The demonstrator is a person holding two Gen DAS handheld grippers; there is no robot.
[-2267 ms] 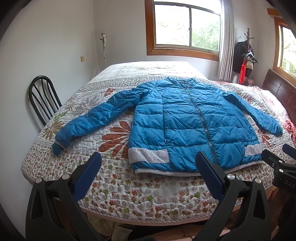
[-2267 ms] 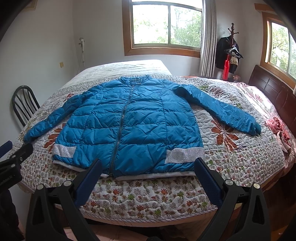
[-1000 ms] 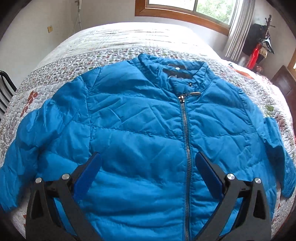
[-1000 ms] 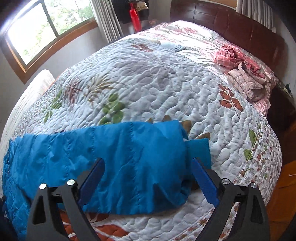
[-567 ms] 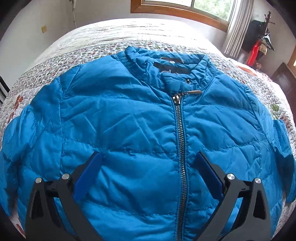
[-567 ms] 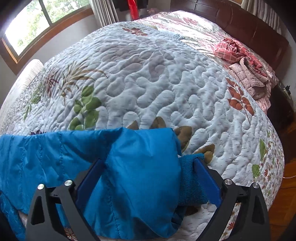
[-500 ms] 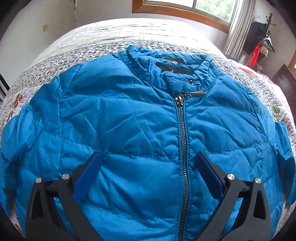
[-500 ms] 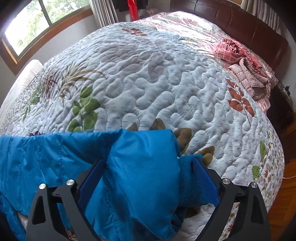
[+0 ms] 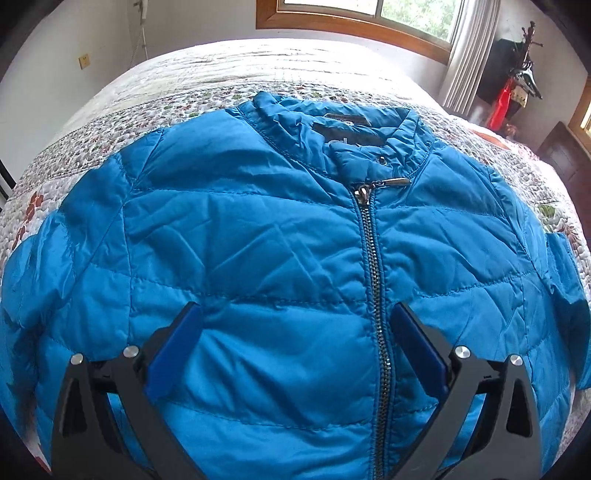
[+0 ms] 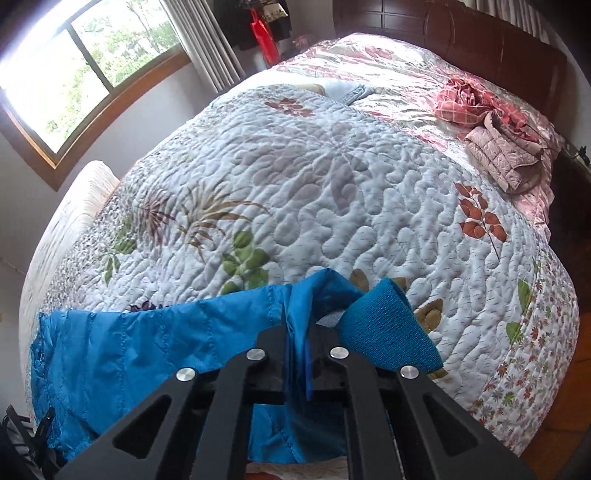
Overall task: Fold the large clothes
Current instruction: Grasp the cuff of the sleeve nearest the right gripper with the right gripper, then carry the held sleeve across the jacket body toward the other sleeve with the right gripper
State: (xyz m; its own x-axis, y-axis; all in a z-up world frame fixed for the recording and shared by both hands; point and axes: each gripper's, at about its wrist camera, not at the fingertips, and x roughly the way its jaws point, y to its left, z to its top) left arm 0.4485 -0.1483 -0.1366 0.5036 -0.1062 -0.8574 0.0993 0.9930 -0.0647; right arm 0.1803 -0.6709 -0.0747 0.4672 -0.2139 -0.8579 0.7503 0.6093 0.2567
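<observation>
A blue quilted jacket [image 9: 258,258] is spread front-up on the floral quilt [image 10: 332,184] of a bed, its collar [image 9: 354,133] turned toward the window [image 9: 369,14] and its zipper [image 9: 375,280] closed nearly to the top. In the left wrist view the left hand-held gripper [image 9: 295,321] is seen directly above the chest of the jacket, with its jaws spread wide; the left blue pad [image 9: 173,350] is set over the panel left of the zipper, and the right pad [image 9: 417,350] lies just right of the zipper line. Whether the pads are touching the fabric cannot be told. No cloth is caught between them.

In the right wrist view the right hand-held gripper [image 10: 297,332] is shown closed on the end of a sleeve [image 10: 147,350], a fold of blue fabric being pinched between the two black arms. The knitted cuff [image 10: 384,332] is pushed out just to the right of the closed jaws, standing up from the quilt. The rest of the sleeve is stretched away to the left across the bedspread toward the jacket body.

Farther up the bed, near the dark wooden headboard [image 10: 480,40], a folded pale pink quilted garment [image 10: 498,158] and a crumpled red checked cloth [image 10: 465,99] are lying together, well apart from the jacket. A red bag [image 10: 264,40] is hung beside the curtain [image 10: 203,40].
</observation>
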